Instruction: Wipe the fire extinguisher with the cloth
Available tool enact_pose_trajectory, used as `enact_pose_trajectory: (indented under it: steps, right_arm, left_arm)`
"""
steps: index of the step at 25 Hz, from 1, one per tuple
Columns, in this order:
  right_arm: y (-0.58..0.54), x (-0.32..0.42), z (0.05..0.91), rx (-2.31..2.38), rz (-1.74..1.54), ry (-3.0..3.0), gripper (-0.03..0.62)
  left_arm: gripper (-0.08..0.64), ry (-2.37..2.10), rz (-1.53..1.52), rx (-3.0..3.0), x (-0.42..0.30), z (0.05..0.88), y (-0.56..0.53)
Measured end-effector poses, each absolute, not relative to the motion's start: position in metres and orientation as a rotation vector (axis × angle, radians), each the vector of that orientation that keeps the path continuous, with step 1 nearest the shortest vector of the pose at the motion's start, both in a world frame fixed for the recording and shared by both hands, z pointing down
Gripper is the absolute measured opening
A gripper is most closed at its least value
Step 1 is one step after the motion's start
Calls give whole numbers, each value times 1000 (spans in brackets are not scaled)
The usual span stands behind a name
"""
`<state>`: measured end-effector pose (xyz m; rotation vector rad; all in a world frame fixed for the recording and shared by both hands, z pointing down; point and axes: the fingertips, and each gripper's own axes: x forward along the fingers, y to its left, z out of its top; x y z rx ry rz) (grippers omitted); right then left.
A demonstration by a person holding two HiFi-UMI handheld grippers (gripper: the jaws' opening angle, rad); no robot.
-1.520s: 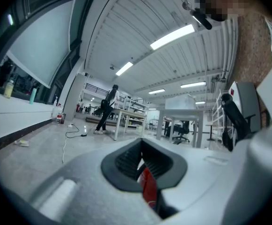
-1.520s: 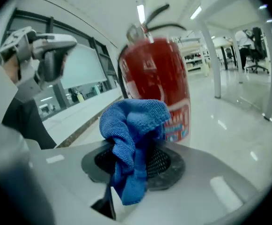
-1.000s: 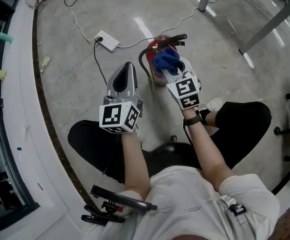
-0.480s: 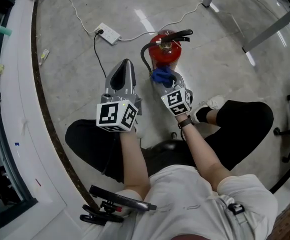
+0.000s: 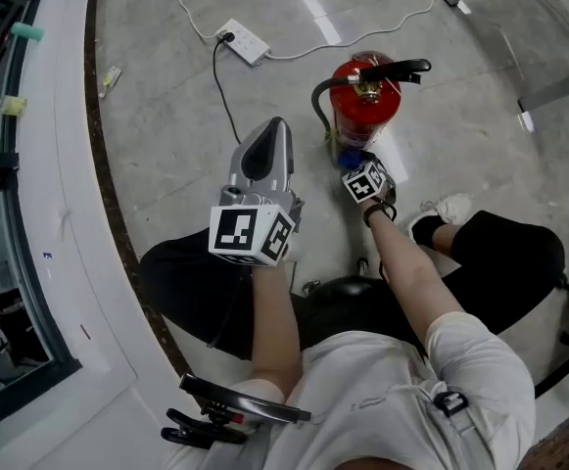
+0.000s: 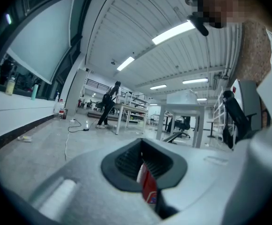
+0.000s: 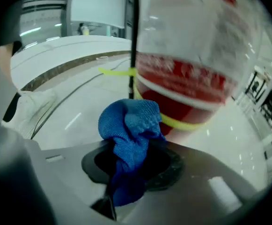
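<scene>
Fire extinguisher [image 5: 364, 106]: stands upright on the floor, a red cylinder with a black lever and hose at its top.
Cloth [image 7: 128, 125]: blue and bunched, at the extinguisher's foot, against or just off its yellow band [image 7: 185, 122].
Right gripper [image 5: 355, 162]: jaws clamped on the cloth, low on the extinguisher's near side.
Left gripper [image 5: 269, 140]: jaws drawn together on nothing, raised to the extinguisher's left and apart from it.
Power strip [image 5: 246, 41]: on the floor beyond the extinguisher, to its left.
Progress: wiping appears under way at the base. No view shows which surfaces are clean, so the far side, lever and hose may yet need passes.
</scene>
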<state>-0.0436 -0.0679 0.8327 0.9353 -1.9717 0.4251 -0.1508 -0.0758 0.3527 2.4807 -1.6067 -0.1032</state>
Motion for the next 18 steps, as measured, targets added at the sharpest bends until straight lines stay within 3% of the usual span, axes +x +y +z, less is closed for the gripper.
enact_pose_trajectory:
  steps: [6,9,14,18]
  right_arm:
    - [-71,-10,849,932,627,-1960,123]
    - [-66,5,831,1090,889,-1981,123]
    - [-69,9,661,1459,1162,-2364,123]
    - [-56,-9,518,1519,897,-2673,123]
  left_arm:
    - [-2,-1614,-61,2479,-153,360,-70]
    - [-2,-1611,-94,2486,-151,356,-68]
    - [-2,-1540,-108,2529,-130,353,-67]
    - [-2,-1518,-140,2552,-120,345,-69]
